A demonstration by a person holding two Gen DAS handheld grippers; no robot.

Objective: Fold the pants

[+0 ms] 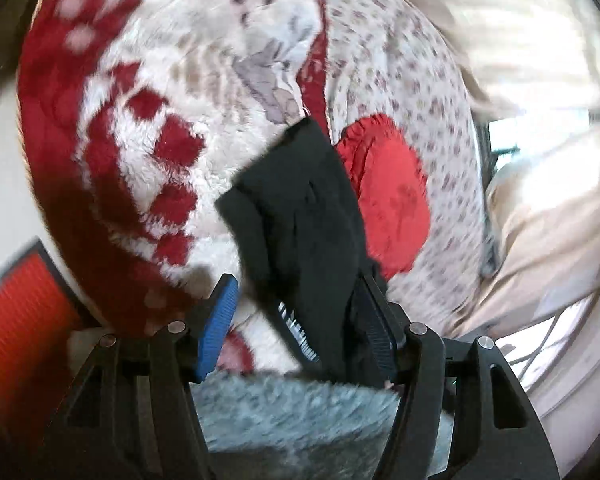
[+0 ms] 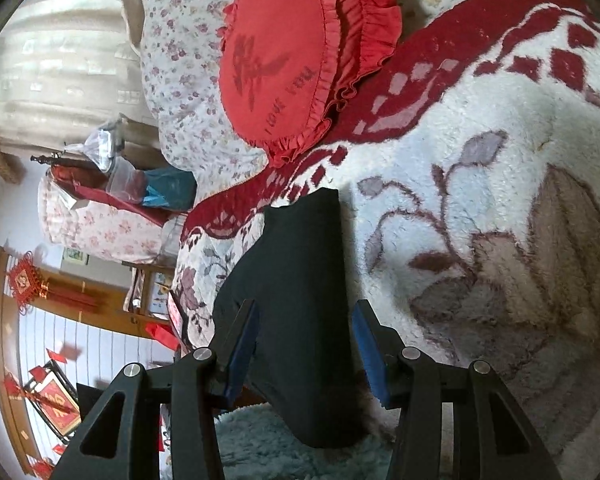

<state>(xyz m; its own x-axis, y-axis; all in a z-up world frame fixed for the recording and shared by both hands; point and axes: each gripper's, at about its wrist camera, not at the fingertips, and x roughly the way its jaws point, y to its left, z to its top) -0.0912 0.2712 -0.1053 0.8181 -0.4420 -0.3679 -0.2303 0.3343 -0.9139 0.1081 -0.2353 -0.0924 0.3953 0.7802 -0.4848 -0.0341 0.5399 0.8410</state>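
Note:
The black pants (image 1: pixel 300 208) lie as a narrow folded bundle on the white and red fleece blanket (image 1: pixel 172 92). My left gripper (image 1: pixel 296 324) is open. The cloth runs between its jaws and rests against the right finger (image 1: pixel 374 332), while the blue left pad (image 1: pixel 220 320) stands apart from it. In the right wrist view the same pants (image 2: pixel 296 280) stretch away between the jaws of my right gripper (image 2: pixel 306 344). That gripper is open too, its blue pads (image 2: pixel 244 348) flanking the cloth closely on both sides.
A round red frilled cushion (image 2: pixel 284 60) lies beyond the pants on a floral quilt (image 2: pixel 180 92). Fuzzy grey-blue fabric (image 1: pixel 292 412) sits right under both grippers. Off the bed's edge are bags and bedding (image 2: pixel 112 200), a wooden door frame and red decorations (image 2: pixel 24 280).

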